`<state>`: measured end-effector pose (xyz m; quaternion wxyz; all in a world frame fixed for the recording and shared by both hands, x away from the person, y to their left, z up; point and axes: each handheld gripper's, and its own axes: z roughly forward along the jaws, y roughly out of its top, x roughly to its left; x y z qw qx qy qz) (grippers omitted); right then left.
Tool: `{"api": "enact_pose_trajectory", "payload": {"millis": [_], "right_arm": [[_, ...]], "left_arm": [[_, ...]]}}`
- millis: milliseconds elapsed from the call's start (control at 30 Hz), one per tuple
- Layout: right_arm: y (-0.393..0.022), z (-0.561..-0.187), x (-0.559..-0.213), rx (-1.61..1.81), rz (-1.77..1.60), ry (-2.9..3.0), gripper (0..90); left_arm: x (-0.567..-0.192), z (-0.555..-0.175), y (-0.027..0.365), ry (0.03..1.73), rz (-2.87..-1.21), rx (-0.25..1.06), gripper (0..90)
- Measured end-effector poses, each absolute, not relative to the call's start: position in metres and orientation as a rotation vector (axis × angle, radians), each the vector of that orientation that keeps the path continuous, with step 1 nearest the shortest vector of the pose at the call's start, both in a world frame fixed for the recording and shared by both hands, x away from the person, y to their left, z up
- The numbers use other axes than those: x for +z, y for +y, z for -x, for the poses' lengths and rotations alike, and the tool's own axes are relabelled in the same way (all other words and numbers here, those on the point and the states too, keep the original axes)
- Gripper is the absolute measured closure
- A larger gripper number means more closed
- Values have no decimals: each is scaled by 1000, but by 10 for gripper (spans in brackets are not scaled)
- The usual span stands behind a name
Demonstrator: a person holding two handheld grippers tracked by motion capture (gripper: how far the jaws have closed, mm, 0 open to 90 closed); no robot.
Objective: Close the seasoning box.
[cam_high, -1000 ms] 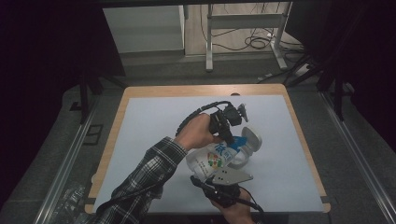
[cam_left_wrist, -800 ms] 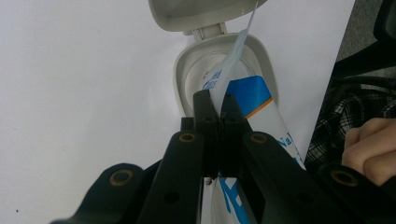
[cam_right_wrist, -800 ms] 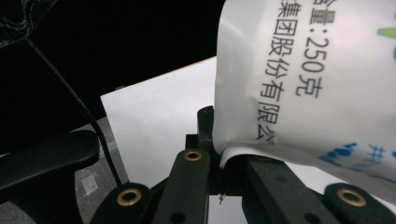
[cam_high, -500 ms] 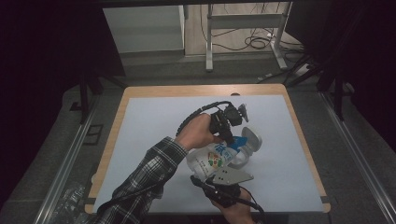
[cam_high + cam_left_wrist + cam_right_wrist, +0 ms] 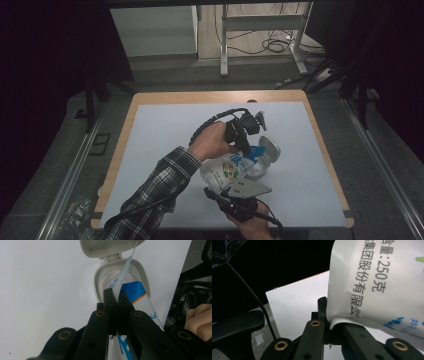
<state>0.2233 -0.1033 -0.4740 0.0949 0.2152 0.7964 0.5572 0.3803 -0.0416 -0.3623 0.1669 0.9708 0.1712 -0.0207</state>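
Over the middle of the table, the left hand-held gripper [image 5: 246,145] has its two black jaws pressed together on a thin white flap at the top of a soft white and blue pouch [image 5: 235,167]; in the left gripper view the flap rises from between the jaw tips and runs up past a pale grey container [image 5: 120,275], whose round body lies just beyond the jaws with its hinged lid [image 5: 107,247] thrown open behind it. The right hand-held gripper [image 5: 235,197], held at the near edge with a grey three-cornered plate on top, is likewise clamped tight, its jaws pinching the lower edge of the same pouch, whose printed white face hangs above them in the right gripper view. The pouch thus lies stretched between the two tools, its blue end at the container's mouth, on the white sheet [image 5: 165,145] that covers the wooden table [image 5: 125,140]. A plaid sleeve [image 5: 155,195] crosses the sheet from the near left edge and hides part of it, and a black cable [image 5: 210,122] arcs from the left tool over the hand. Beyond the far edge stand a light cabinet [image 5: 152,30] and metal frame legs [image 5: 225,45], with cables [image 5: 275,45] loose on the floor.
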Motion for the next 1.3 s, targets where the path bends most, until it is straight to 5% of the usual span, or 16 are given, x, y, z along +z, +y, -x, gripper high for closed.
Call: {"api": "enact_pose_trajectory", "payload": {"millis": [1300], "right_arm": [[-104, -224, -471, 1670, -629, 2348, 888]], "left_arm": [[-361, -381, -45, 493, -2786, -49, 892]]}}
